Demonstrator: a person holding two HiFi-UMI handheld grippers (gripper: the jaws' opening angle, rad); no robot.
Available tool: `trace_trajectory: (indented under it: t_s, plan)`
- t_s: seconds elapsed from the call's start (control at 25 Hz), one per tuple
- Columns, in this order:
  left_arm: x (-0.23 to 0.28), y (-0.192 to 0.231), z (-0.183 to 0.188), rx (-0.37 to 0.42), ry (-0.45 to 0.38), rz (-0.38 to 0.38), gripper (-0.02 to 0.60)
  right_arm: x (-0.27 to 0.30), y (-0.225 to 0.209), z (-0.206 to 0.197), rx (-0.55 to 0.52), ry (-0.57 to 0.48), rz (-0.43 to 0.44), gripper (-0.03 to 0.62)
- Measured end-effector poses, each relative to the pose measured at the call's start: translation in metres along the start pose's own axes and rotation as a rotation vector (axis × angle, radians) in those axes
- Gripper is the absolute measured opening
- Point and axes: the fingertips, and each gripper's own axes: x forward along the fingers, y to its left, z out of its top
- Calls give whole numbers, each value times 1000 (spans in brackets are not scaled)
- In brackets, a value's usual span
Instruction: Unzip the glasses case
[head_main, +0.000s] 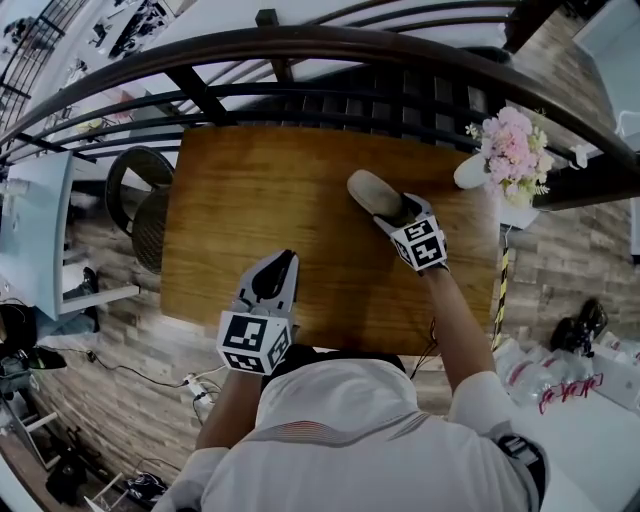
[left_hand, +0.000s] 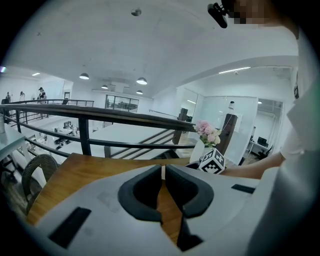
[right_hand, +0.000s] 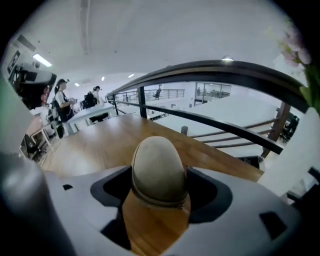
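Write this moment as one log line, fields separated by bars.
left claw: shut, empty, over table | right claw: wide around glasses case, pressing unclear | case: zipped, lying on table

The left claw (left_hand: 163, 172) hovered above the wooden desk (left_hand: 85, 169), jaws together with nothing between; pink flowers (left_hand: 207, 132) stood near the black railing (left_hand: 100, 114).

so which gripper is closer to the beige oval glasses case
Right. The right gripper has its open jaws either side of the beige oval glasses case; the left gripper is shut, well short of it.
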Motion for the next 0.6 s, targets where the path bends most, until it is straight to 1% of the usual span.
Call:
trace_trajectory:
  t_s: [0.16,0.32,0.44,0.6]
  plan:
    - [1,4,9,3,-17,-21,34,-25,8,17,163,-97,23,388]
    - [-2,-4,21,17,-50,-53,34,-71,17,41,309,-220,51,388]
    - [-8,-5,33,33,-79,-74,34,-112,30,65,364,-328,55,388]
    - [-15,-8,50,49,-120,-102,34,-173,46,93,379,-449,35,388]
